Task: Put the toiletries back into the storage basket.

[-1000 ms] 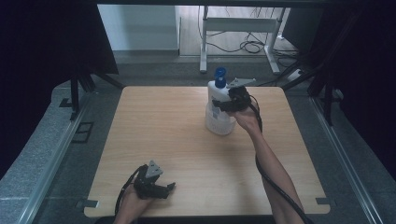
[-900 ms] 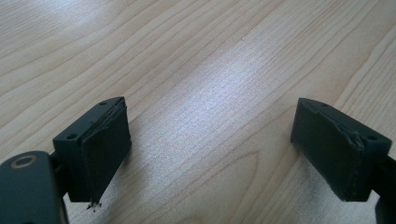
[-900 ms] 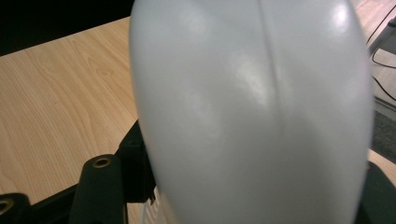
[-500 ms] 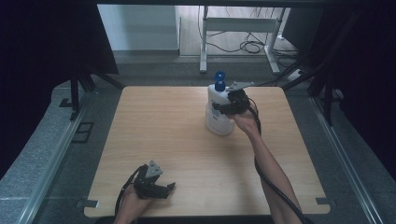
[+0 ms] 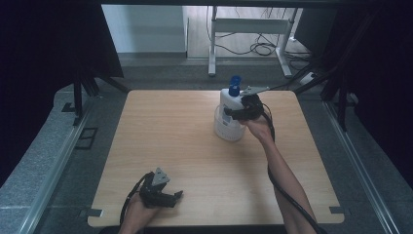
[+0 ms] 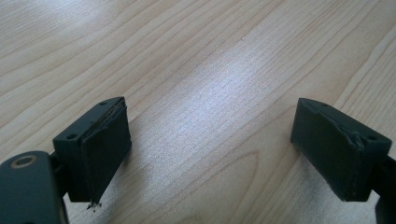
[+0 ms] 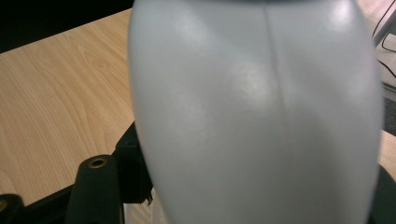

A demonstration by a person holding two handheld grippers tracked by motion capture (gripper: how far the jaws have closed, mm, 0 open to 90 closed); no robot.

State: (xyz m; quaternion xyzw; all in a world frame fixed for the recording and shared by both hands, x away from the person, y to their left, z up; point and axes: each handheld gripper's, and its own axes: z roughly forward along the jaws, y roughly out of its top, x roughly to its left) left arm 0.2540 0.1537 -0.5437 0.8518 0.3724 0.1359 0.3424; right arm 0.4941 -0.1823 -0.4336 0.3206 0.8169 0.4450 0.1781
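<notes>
I am looking down on a pale wooden worktop [image 5: 195,146]. At its far side, a little right of centre, a white bottle [image 5: 230,114] with a blue flip cap [image 5: 234,85] stands upright, its cap open. My right hand-held gripper [image 5: 238,113] reaches in from the right and is clamped on the bottle's upper body; in the right gripper view the bottle's smooth white wall [image 7: 261,116] bulges between the jaws, so the grip is closed on it. I cannot tell whether its base rests on the wood or is just lifted. My left hand-held gripper [image 5: 173,197] rests near the near left edge, well apart from the bottle, its jaws spread wide with bare wood between them.

I judge the step in hand to be grasping the bottle. The next move calls for a steady, upright lift, since the open cap could let the contents spill if it tilts.
</notes>
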